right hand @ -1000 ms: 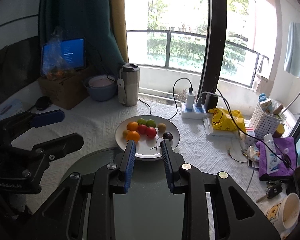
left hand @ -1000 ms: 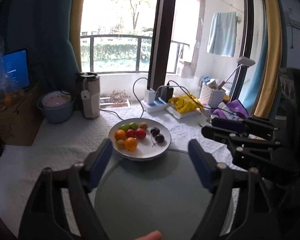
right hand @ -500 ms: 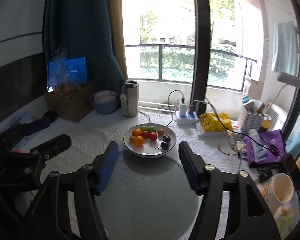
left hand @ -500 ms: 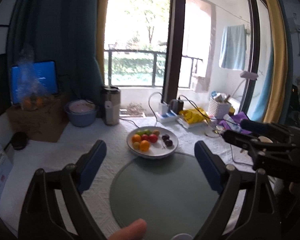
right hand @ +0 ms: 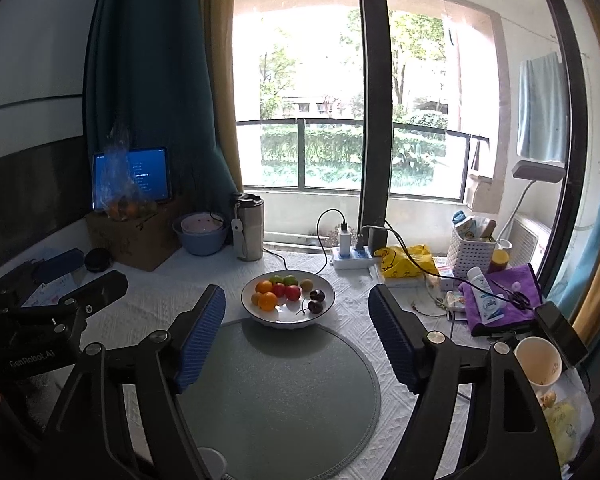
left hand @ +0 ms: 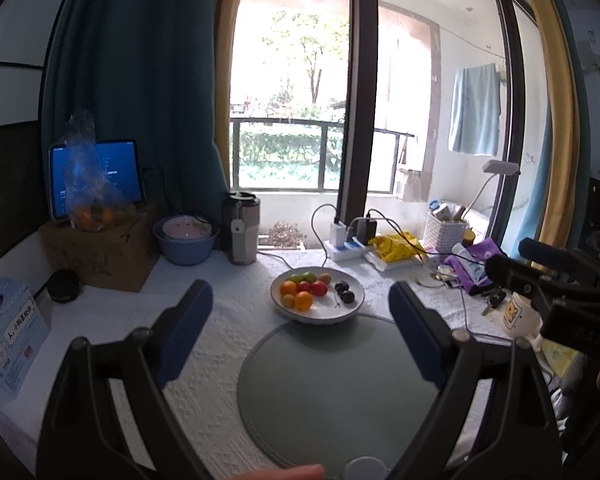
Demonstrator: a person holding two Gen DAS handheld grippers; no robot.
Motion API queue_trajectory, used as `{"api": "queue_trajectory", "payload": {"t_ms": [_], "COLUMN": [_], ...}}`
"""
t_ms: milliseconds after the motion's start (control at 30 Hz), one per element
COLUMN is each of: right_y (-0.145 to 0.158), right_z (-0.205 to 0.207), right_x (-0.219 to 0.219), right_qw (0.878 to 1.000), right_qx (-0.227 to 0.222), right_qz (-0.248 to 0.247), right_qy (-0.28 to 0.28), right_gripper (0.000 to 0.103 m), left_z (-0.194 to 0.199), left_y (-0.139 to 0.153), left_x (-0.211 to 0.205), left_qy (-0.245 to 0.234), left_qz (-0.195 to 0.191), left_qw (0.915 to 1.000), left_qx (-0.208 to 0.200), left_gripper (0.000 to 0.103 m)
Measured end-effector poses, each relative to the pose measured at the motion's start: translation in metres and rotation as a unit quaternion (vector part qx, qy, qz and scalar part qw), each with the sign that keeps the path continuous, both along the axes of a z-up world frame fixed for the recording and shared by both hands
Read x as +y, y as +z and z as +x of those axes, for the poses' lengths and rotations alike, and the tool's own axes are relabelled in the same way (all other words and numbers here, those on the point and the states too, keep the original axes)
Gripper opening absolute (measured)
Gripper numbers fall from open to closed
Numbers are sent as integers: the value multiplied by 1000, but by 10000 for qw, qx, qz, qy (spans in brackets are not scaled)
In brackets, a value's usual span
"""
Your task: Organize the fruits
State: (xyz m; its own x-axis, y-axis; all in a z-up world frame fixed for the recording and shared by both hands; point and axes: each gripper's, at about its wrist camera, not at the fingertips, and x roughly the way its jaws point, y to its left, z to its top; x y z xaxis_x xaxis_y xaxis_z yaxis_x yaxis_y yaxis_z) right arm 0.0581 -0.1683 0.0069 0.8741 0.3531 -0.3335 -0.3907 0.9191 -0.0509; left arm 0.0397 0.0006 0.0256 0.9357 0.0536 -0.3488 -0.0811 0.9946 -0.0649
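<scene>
A white plate (left hand: 320, 314) (right hand: 288, 320) holds small fruits: oranges (left hand: 302, 301) (right hand: 268, 301), red ones (left hand: 319, 288) (right hand: 293, 292), green ones (left hand: 304, 277) (right hand: 284, 280) and dark plums (left hand: 347, 297) (right hand: 316, 306). It sits at the far rim of a round grey-green mat (left hand: 336, 384) (right hand: 280, 396). My left gripper (left hand: 300, 324) is open and empty, well above and back from the plate. My right gripper (right hand: 296, 332) is open and empty, also back from the plate. Each gripper shows at the other view's edge.
White textured cloth covers the table (right hand: 148, 300). At the back stand a steel tumbler (right hand: 249, 226), blue bowl (right hand: 202, 236), cardboard box (right hand: 134, 240) with a tablet, power strip (right hand: 352, 258) and yellow bag (right hand: 406, 260). At right are a white basket (right hand: 470, 246), purple cloth (right hand: 500, 300) and paper cup (right hand: 538, 362).
Both grippers pulled back and rose from the plate, so the view widened. The right gripper's jaws went from nearly shut to wide open. The left stayed open.
</scene>
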Motion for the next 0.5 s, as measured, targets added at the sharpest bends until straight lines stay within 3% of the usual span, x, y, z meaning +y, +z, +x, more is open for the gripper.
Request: {"api": "queue_trajectory", "payload": {"t_ms": [500], "right_y": [-4], "right_z": [6], "right_x": [4], "right_qw": [10000], "right_qx": [67], "right_qz": [-55], "right_qy": [46], "right_gripper": [77], "left_z": [-2], "left_y": [-1], "left_x": [0], "left_qy": [-52], "left_qz": [-46], "left_qw": [10000], "left_qx": [-9], "left_gripper": [91]}}
